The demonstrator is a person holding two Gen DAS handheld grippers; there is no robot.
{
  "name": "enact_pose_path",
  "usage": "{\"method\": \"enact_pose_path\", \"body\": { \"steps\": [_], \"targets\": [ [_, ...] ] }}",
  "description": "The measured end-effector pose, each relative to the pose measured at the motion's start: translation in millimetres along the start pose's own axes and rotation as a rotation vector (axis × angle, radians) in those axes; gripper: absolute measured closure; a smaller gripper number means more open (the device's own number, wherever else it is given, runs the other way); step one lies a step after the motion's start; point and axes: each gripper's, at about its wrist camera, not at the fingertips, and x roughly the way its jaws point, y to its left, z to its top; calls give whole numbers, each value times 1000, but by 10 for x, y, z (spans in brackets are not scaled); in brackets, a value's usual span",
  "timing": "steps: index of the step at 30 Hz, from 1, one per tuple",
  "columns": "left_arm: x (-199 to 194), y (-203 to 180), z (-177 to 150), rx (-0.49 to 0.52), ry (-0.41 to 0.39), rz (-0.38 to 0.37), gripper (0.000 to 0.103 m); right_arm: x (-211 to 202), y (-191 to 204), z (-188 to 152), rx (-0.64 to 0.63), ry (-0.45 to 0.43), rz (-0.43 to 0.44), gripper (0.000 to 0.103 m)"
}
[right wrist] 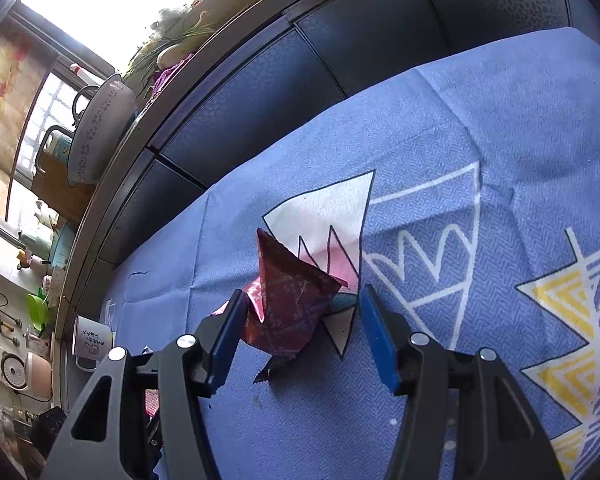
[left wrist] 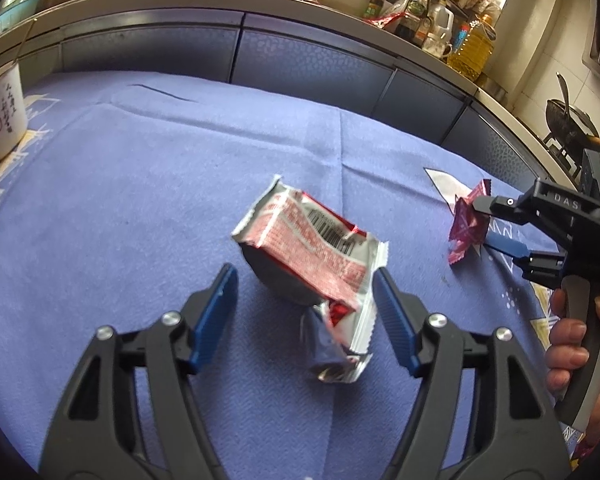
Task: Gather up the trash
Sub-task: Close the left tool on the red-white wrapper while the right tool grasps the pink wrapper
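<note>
A crumpled red and silver snack wrapper (left wrist: 312, 256) lies on the blue tablecloth (left wrist: 140, 200), in the middle of the left wrist view. My left gripper (left wrist: 304, 270) stands open around it, with a gap at the left blue pad (left wrist: 216, 312). A smaller magenta wrapper (right wrist: 292, 304) sits on the cloth's white triangle print. My right gripper (right wrist: 303, 294) straddles it, open; the left pad (right wrist: 228, 336) touches the foil and the right pad stands clear of it. In the left wrist view the right gripper (left wrist: 482, 224) reaches in from the right onto that magenta wrapper (left wrist: 466, 228).
A white mug (left wrist: 0, 120) with a red thumbs-up stands at the table's far left. Dark cabinet fronts (left wrist: 300, 60) run behind the table, under a counter crowded with bottles (left wrist: 420, 8). A wok (left wrist: 572, 120) sits at the right. A person's hand (left wrist: 572, 344) holds the right gripper's handle.
</note>
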Motion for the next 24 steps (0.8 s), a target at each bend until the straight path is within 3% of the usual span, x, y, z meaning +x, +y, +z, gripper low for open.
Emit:
{"method": "enact_pose_path", "body": {
  "steps": [16, 24],
  "targets": [
    [-26, 31, -20, -14, -14, -77, 23, 47, 142, -39, -65, -19, -67, 38],
    [-36, 46, -22, -29, -21, -97, 22, 70, 220, -71, -88, -26, -94, 34]
  ]
}}
